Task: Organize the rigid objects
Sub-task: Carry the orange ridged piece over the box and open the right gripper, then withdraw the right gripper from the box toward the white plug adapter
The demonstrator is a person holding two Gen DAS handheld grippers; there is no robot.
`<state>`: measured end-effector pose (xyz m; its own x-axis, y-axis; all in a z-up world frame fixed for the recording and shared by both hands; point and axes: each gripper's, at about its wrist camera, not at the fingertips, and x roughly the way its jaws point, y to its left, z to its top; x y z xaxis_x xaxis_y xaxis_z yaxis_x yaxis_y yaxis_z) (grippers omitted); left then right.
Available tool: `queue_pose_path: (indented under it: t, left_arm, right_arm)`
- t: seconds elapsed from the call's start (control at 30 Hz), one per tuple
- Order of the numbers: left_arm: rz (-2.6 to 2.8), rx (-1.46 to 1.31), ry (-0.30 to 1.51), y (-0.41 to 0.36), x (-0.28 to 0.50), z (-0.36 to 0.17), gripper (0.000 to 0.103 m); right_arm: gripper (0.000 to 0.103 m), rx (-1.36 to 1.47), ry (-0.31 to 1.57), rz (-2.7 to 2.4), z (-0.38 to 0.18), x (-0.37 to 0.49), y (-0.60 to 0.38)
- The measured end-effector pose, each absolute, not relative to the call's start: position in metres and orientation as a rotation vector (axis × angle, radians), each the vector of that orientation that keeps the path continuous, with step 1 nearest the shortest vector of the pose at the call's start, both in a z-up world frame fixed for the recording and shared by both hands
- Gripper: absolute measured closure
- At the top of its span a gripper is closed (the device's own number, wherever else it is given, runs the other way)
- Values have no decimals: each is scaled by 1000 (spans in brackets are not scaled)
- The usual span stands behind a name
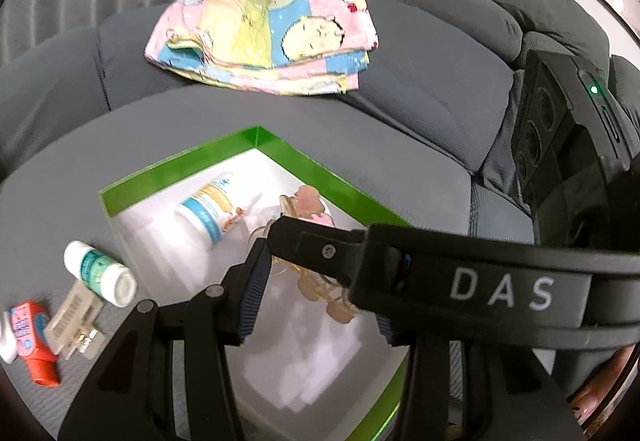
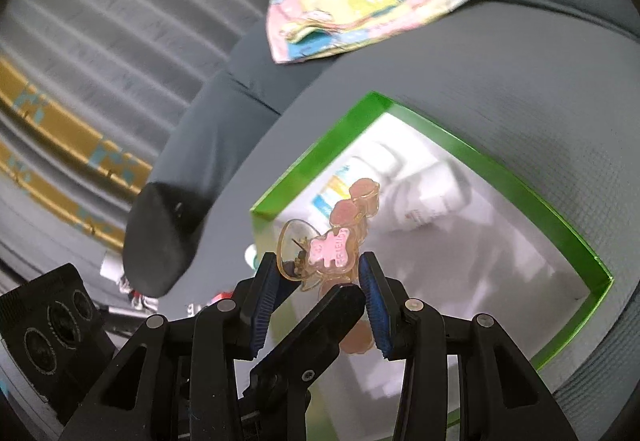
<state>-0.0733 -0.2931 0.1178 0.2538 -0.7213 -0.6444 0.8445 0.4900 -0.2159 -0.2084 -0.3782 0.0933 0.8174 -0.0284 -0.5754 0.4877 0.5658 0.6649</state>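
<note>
- The right gripper has its fingers drawn narrow on a translucent amber hair clip trimmed with pink bears; a blue pad presses it on each side, so the awkward shape does not twist loose
- The left gripper is also narrow, with the same clip between its fingers; one pad lies against it, but the other is hidden behind the right gripper's black finger, so I cannot tell whether it truly clamps
- The two grippers cross over each other, probably sharing the clip to steady or re-seat it
- The clip hangs in the air over the green-walled box, well inside its rim, which suggests it is meant to go in there
- A white bottle with a blue label lies on the box's white floor
- Outside on the grey tabletop wait a small green-labelled bottle, a pale comb-like piece and an orange-red tube, judged as not yet sorted
- A folded cartoon cloth lies on the sofa beyond, soft and likely left out
</note>
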Motion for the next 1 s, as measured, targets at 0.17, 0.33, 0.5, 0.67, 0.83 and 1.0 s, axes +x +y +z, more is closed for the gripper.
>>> queue_pose_path:
  t: [0.17,0.33,0.5,0.67,0.83,1.0]
  left_arm:
    - [-1096,184,818,-306,-68,107,58]
    - [-1115,170,872,-314,-65,97,58]
    - [-1118,150,920,-318,-60,89,58]
    - [-1100,124,962,-313,-57,86,53]
    - [-1065,104,931,-293,-58,94,40]
    - [-1020,51,886,-255,-54,108,33]
  right_arm:
    - [58,957,590,-353,83,-208,-389]
    - [58,963,630,-398,75,-208,-396]
    - [58,979,666,-422,67,-206,-401]
    - [58,972,678,-455,67,-206,-400]
    - [50,895,681,-555,79,-206,-390]
    - [47,809,653,-589,93,-202,-372]
